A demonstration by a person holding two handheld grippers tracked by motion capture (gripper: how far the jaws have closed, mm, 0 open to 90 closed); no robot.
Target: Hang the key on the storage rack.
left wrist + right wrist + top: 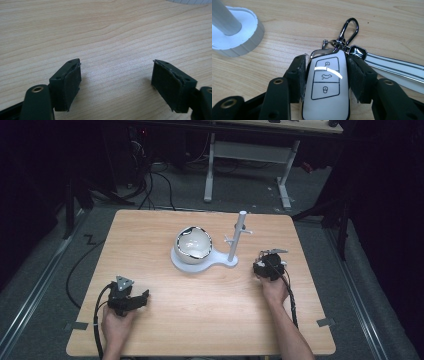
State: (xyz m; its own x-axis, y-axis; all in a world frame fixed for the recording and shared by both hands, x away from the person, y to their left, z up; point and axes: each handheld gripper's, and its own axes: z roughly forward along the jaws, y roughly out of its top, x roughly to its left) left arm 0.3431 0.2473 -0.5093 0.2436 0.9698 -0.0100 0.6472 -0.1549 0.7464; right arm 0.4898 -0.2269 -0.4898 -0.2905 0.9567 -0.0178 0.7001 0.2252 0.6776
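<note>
My left tongs [131,300] sit at about seven o'clock on the desk [200,320], released, jaws wide with bare wood between them in the left gripper view. The left hand [116,327] holds them low and near level, pointing toward two o'clock.

At the desk's centre stands a white stand [231,261] with a post [237,237] and small pegs, and a white bowl [193,245] on its round base.

At about three o'clock, my right tongs [327,77] are clenched on a white car key [326,87], pads pressing both long edges. Its clip [348,30] and striped strap [392,68] trail ahead on the wood, just right of the stand's foot [239,42].

My worry is the glossy shell: the grip covers only narrow side edges, so I judge the key could twist or squirt out if I lift fast. The dangling strap could also snag on a peg. The right hand [274,287] points toward twelve o'clock, tilted down.
</note>
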